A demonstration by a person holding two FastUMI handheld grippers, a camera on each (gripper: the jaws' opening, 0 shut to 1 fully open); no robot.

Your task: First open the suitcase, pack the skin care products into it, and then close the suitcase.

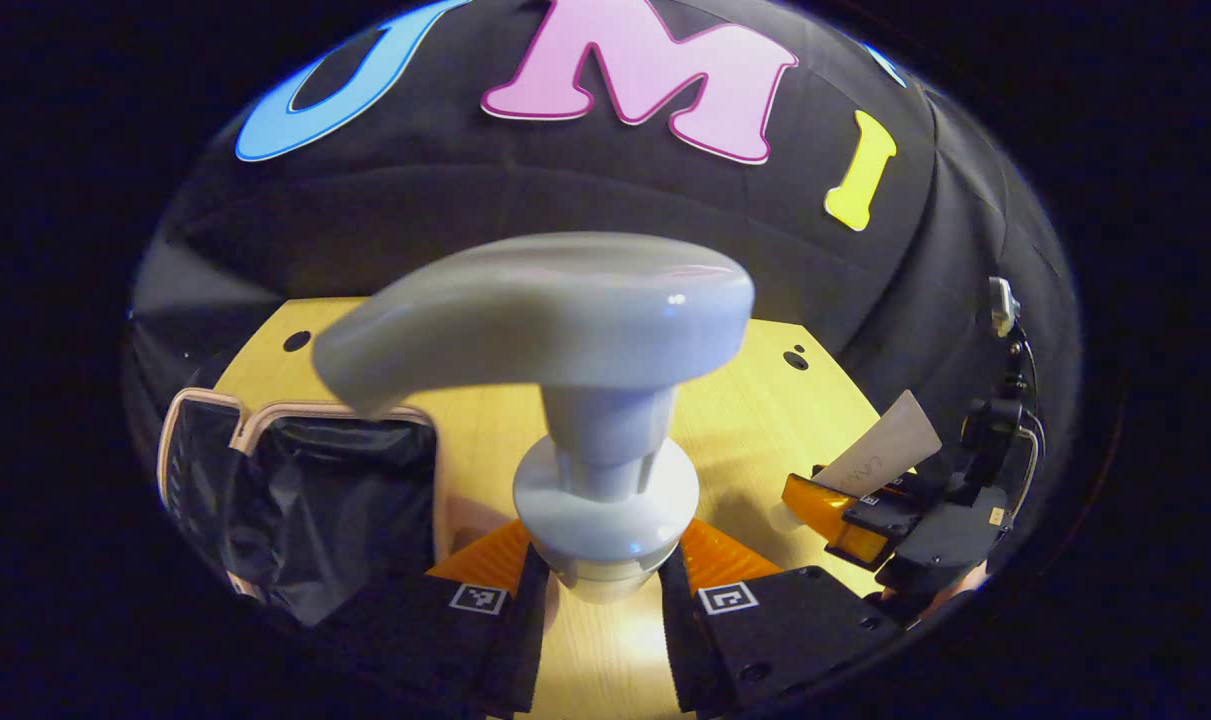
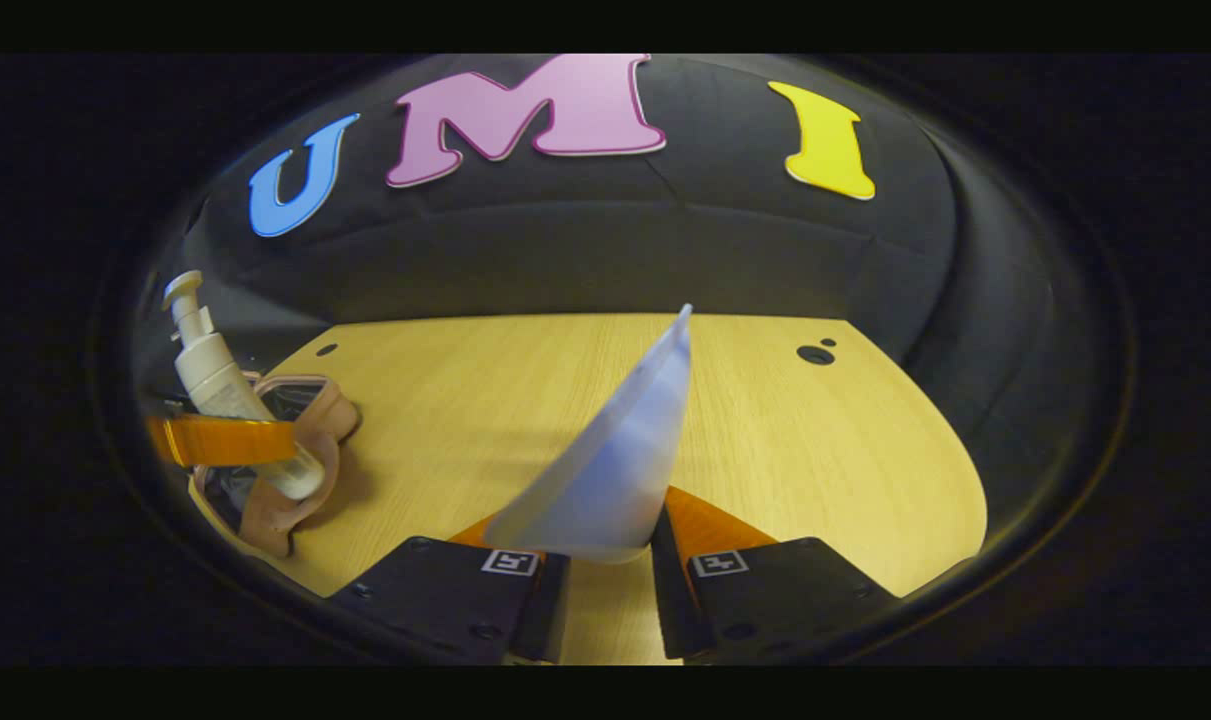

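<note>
**Both grippers loaded, suitcase open and waiting**

Nearest the lens in the left gripper view stands a pump bottle, its curved spout pointing left and its collar just above the fingertips. Held upright, its neck sits between the two fingers of the left gripper, which press on it from both sides, closed about as far as the bottle allows. Behind and to the left lies the open suitcase, a small case with a pale pink rim and a dark lining, on the wooden table. At the right edge the right gripper carries a pale squeeze tube, its flat end pointing up.

From the right gripper view, that same tube rises from between the gripper's own fingers, tilting up to the right; the fingers stand narrowly apart and both seem to press on its lower end. Far left, the left gripper grips the pump bottle directly in front of or above the pink suitcase rim; which of the two cannot be told.

Judging by this, opening is done and packing is in hand. The bottle looks closest to going in: it should be lowered into the lined cavity and released, then the tube brought across the table to join it, before the lid is closed.
</note>
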